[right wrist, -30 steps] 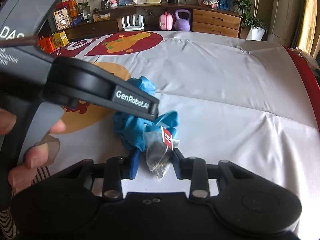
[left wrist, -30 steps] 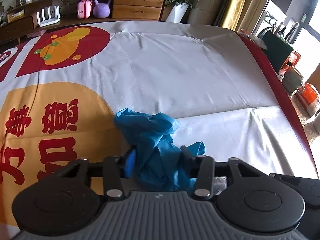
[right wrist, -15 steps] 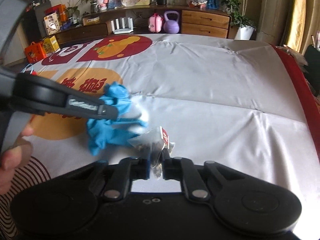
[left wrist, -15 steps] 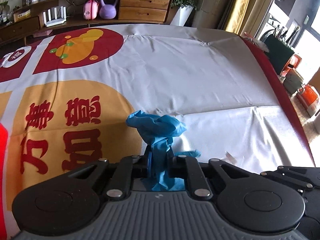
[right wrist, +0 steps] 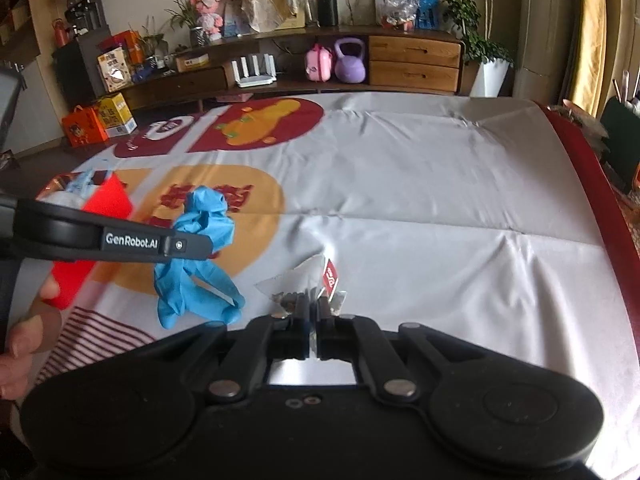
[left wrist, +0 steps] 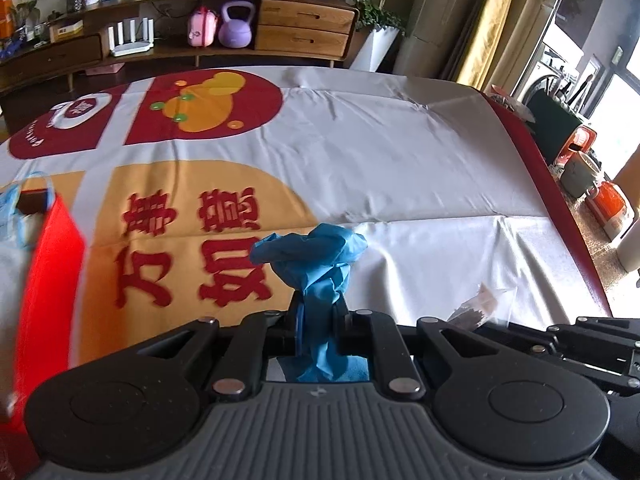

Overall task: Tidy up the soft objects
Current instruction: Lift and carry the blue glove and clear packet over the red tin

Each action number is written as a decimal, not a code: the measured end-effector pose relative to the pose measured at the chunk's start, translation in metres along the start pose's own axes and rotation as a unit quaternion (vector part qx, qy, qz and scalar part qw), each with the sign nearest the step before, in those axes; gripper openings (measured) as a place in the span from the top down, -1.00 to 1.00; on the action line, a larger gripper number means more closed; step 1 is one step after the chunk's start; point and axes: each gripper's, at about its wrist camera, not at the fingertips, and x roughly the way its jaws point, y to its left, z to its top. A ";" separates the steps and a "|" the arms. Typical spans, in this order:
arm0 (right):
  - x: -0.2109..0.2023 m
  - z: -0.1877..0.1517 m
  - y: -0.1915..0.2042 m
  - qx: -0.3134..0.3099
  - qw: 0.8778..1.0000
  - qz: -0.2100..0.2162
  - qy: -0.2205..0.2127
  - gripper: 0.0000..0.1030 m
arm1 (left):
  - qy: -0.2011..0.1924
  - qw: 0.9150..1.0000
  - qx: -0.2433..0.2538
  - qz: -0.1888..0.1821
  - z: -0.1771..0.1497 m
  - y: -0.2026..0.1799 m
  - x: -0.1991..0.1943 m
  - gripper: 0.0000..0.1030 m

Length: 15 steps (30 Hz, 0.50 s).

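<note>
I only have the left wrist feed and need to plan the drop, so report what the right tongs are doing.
Observer: The right tongs are shut on a clear tea bag with a red tag.
Operator: Tell me how my glove hangs.
Observer: The blue glove dangles from the left tongs, its fingers drooping below, off the cloth.
Operator: Say what sits beside the red bag.
Observer: A hand over a striped sleeve shows near the red bag, at the table's left edge.
</note>
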 end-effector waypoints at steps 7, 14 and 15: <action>-0.029 0.002 0.026 -0.011 1.000 0.023 -0.009 0.96 | -0.011 1.000 -0.017 0.005 -0.009 0.018 -0.037 0.75; -0.053 0.005 0.054 -0.024 0.999 0.039 -0.017 0.96 | -0.019 1.000 -0.022 0.009 -0.019 0.036 -0.077 0.75; -0.056 0.006 0.058 -0.026 0.999 0.042 -0.018 0.96 | -0.019 1.000 -0.022 0.009 -0.021 0.038 -0.083 0.75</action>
